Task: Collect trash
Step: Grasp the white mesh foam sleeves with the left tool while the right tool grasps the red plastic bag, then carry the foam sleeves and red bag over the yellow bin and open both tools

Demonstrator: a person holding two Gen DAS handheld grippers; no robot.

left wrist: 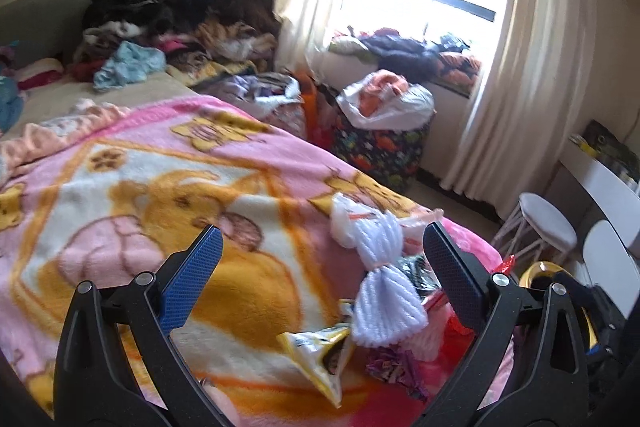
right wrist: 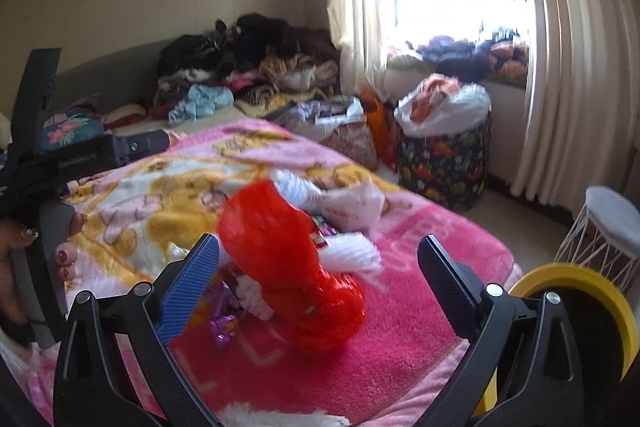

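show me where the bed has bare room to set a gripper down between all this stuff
Free: the pink blanket left of the yellow wrapper, back to the clothes pile, and the red patch right of the red bag. Crowded: around the white yarn.

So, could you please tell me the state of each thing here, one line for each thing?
left gripper: open, empty, above the bed
right gripper: open, empty
red plastic bag: crumpled, lying on the blanket between the right gripper's fingers
yellow snack wrapper: empty-looking, crumpled on the blanket
white plastic bag: crumpled, on the blanket
yellow-rimmed bin: upright, open, beside the bed
curtains: drawn apart
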